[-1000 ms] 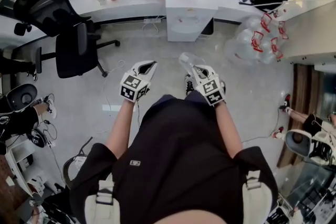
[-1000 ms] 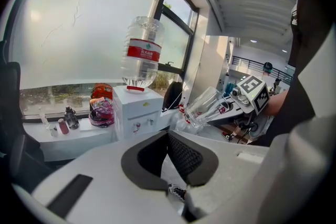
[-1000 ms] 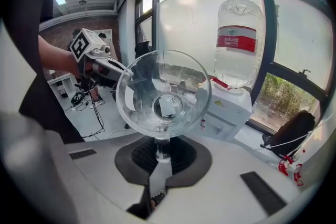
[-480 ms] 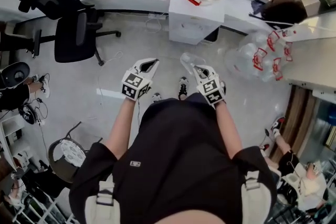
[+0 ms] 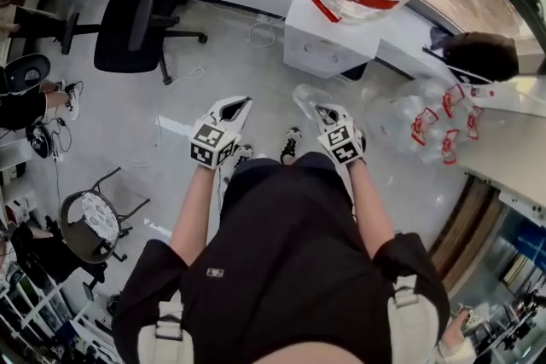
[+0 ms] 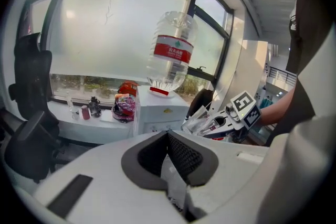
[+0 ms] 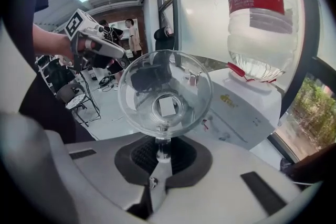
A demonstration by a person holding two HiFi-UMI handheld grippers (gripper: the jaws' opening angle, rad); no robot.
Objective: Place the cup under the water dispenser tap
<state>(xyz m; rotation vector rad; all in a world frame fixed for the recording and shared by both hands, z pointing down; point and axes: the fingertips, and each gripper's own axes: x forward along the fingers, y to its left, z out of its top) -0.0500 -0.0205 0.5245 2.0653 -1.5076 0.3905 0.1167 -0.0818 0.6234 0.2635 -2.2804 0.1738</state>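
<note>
Holding the clear cup [image 7: 164, 93] clenched in the right tongs [image 7: 157, 157], out front — ready for the tap of the water dispenser [image 5: 328, 47]; left tongs [image 6: 169, 157] closed, empty, kept aside

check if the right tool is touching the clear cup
Touching. The right gripper view shows the right tool with its jaws pinched shut on the edge of the clear cup, with no gap between them.
</note>
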